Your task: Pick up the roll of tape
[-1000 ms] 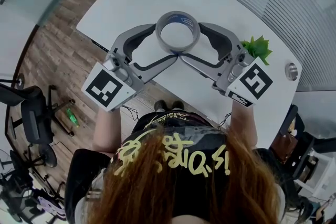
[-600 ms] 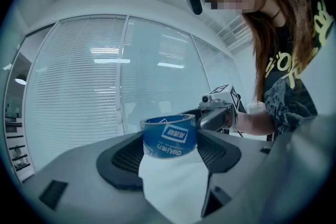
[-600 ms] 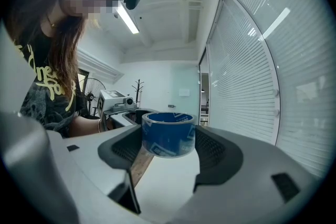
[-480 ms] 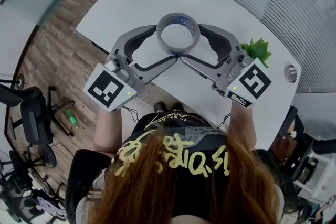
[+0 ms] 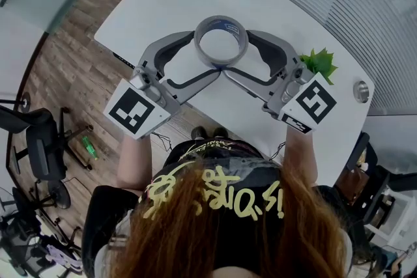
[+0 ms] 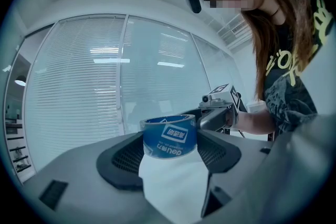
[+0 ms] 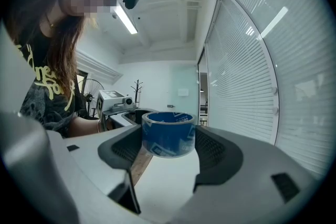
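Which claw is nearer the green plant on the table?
Right. The right claw has its body just beside the green plant. The left claw comes in from the opposite side of the roll of tape, which both straddle.

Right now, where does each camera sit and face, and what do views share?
Head view: on the person's head, steeply down at the white table; shows hair, both forearms, left gripper and right gripper clamping the roll of tape.
Left gripper view: on the left gripper, along its jaws toward the window blinds; shows torso, right forearm.
Right gripper view: on the right gripper, along its jaws into the room; shows torso, left forearm.
Shared: the roll, between jaws in every view.
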The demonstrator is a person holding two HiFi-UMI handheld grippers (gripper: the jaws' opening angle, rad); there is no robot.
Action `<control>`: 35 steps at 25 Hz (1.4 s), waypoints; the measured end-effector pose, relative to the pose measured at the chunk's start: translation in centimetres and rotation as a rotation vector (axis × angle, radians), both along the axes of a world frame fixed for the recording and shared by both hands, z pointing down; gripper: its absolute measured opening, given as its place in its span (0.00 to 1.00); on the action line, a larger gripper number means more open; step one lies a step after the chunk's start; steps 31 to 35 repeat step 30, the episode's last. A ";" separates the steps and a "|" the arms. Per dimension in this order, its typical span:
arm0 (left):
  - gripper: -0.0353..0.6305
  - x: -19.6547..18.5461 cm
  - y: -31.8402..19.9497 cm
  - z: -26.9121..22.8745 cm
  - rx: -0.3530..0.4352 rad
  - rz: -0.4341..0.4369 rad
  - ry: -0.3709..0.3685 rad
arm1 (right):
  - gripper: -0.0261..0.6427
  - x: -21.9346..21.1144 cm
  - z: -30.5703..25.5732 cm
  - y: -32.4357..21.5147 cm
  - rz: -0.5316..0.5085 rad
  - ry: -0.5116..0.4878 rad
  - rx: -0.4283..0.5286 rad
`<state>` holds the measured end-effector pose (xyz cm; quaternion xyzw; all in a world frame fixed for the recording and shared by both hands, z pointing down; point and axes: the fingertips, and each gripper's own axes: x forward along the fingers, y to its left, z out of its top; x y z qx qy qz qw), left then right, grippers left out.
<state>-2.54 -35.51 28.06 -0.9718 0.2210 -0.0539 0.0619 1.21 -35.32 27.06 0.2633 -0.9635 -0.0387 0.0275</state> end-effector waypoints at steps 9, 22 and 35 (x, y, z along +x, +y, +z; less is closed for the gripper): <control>0.53 0.0 0.2 0.1 -0.011 -0.010 0.004 | 0.50 0.0 -0.1 0.2 0.002 0.021 0.008; 0.53 0.0 0.1 0.1 -0.025 -0.004 0.020 | 0.50 0.1 0.0 0.2 0.009 -0.003 -0.001; 0.52 0.1 0.0 0.1 -0.024 -0.004 0.017 | 0.50 0.2 -0.1 0.1 0.013 -0.003 0.003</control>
